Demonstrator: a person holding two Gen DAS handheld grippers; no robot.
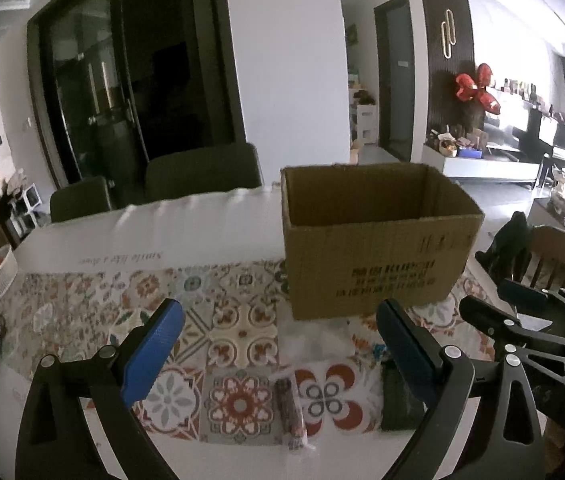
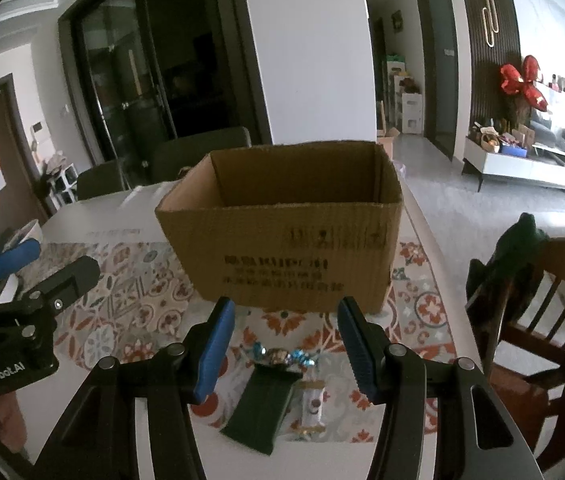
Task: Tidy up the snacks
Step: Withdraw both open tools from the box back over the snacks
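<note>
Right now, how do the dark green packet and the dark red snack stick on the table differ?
The green packet is wide and flat; the red stick is narrow and long. The packet lies in front of the right gripper, touching small wrapped candies; the stick lies alone in front of the left gripper. Both rest on the patterned cloth, outside the box, ungripped.
</note>
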